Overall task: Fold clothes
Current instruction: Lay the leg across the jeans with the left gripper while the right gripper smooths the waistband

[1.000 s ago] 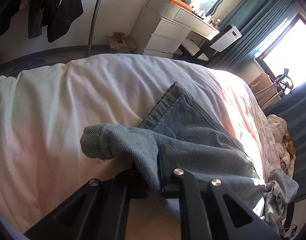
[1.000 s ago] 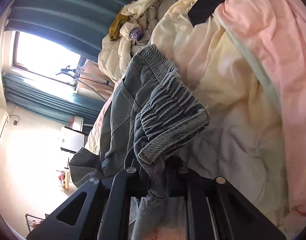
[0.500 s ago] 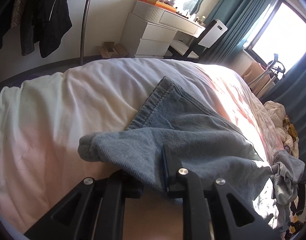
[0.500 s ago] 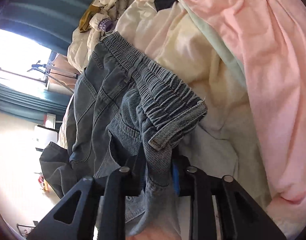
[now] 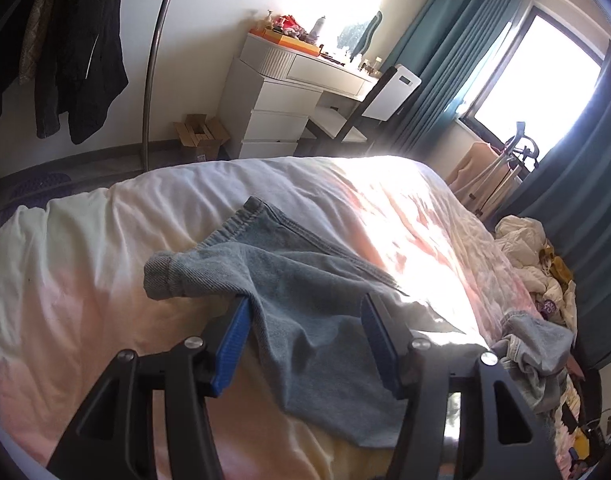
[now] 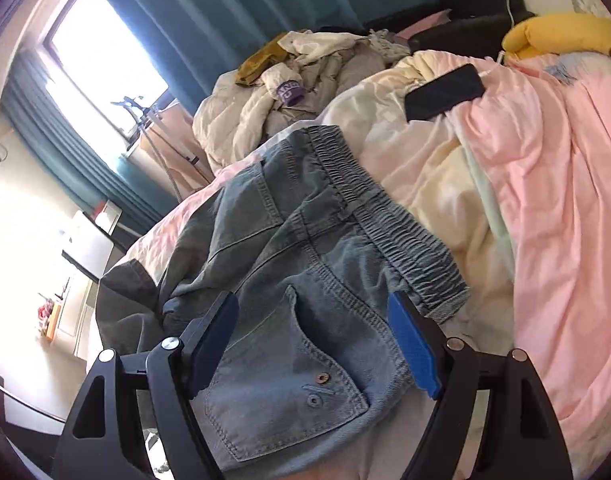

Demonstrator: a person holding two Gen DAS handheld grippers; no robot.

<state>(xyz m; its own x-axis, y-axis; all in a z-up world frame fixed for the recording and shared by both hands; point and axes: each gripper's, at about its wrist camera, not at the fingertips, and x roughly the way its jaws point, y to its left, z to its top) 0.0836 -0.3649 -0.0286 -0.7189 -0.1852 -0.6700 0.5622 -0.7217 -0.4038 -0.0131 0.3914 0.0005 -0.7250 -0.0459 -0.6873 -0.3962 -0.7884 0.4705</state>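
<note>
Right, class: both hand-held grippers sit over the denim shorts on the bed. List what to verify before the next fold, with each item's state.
1. Left hand-held gripper free of cloth: ok, jaws opening, pads apart.
2. Right hand-held gripper released: ok, jaws opening.
3. Denim shorts resting on the bed: ok.
4. Shorts flat: not ok, leg hem bunched.
5. Elastic waistband reachable: ok.
6. Fold edges aligned: cannot tell.

left claw (image 5: 305, 344) | right claw (image 6: 313, 344) | black frames | blue pads | silver screws
</note>
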